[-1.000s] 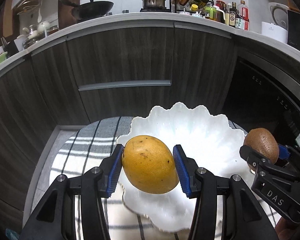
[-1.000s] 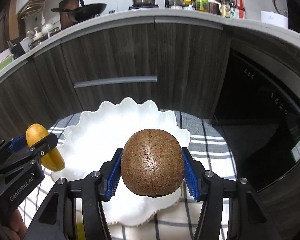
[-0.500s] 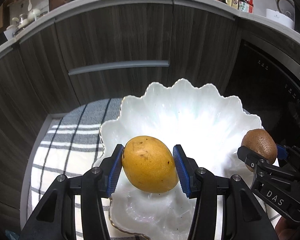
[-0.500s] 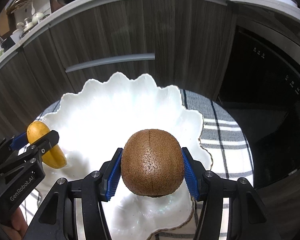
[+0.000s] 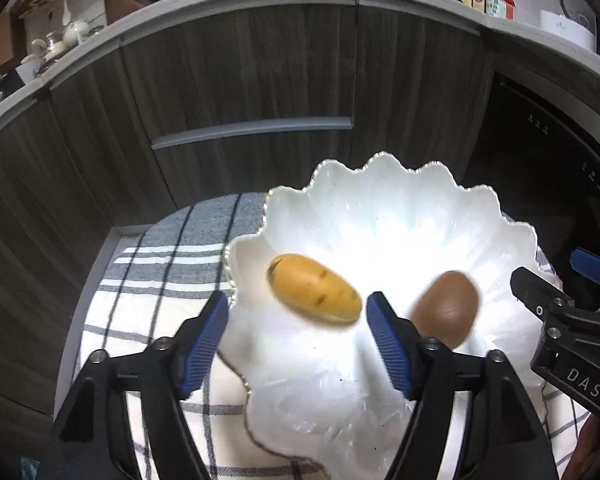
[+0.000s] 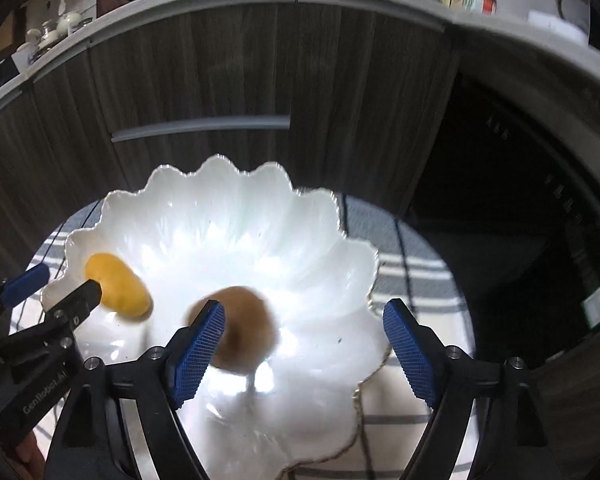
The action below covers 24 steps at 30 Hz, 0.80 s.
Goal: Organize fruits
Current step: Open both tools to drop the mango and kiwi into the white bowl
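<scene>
- Our left gripper [image 5: 296,320] is opening its blue-padded jaws; the yellow oval mango [image 5: 314,292] lies free between them, in the white scalloped ceramic bowl [image 5: 420,200].
- Our right gripper [image 6: 304,328] is opening too; the blurred brown round kiwi [image 6: 244,328] is in the bowl, beside its left pad.
- The bowl sits on a grey-striped checked cloth [image 5: 160,280].

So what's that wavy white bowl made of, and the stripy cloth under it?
The bowl looks like glazed ceramic or porcelain, though glossy glass or plastic is possible: it is white and shiny, with bright glare and a thin scalloped rim. The cloth looks like woven cotton: matte, with grey stripes crossing into checks and soft wrinkles.
</scene>
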Tool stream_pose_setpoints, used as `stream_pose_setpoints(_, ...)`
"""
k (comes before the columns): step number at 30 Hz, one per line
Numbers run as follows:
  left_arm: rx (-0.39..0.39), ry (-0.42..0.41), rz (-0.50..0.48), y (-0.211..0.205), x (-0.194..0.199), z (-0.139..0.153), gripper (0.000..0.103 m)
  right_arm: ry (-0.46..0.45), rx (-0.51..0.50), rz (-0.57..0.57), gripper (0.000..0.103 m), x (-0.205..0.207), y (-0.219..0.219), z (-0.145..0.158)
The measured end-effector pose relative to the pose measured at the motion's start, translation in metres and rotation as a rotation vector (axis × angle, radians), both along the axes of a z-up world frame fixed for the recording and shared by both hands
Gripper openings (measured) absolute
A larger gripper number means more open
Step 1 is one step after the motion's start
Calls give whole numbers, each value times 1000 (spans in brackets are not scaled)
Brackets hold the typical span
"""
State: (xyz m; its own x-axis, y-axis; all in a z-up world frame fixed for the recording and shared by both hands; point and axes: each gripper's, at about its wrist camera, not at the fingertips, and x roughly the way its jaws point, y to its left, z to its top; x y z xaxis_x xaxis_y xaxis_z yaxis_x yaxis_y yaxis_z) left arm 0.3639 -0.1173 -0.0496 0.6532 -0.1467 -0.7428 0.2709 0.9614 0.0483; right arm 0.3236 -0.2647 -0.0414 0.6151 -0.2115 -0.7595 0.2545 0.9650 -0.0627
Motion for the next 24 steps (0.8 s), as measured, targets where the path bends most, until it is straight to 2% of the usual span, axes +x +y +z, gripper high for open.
stream_pose_setpoints(1, 0, -10, 7, 1, -3, 4, 82, -5, -11, 0, 82, -2, 1, 4)
stream_pose_setpoints(7, 21, -75, 22, 10, -23, 29, 92, -27, -7, -4, 82, -15, 4, 22)
stream_pose_setpoints(24, 7, -126, 17, 37, -106, 82, 94, -108, 3, -10, 82, -93, 25, 74)
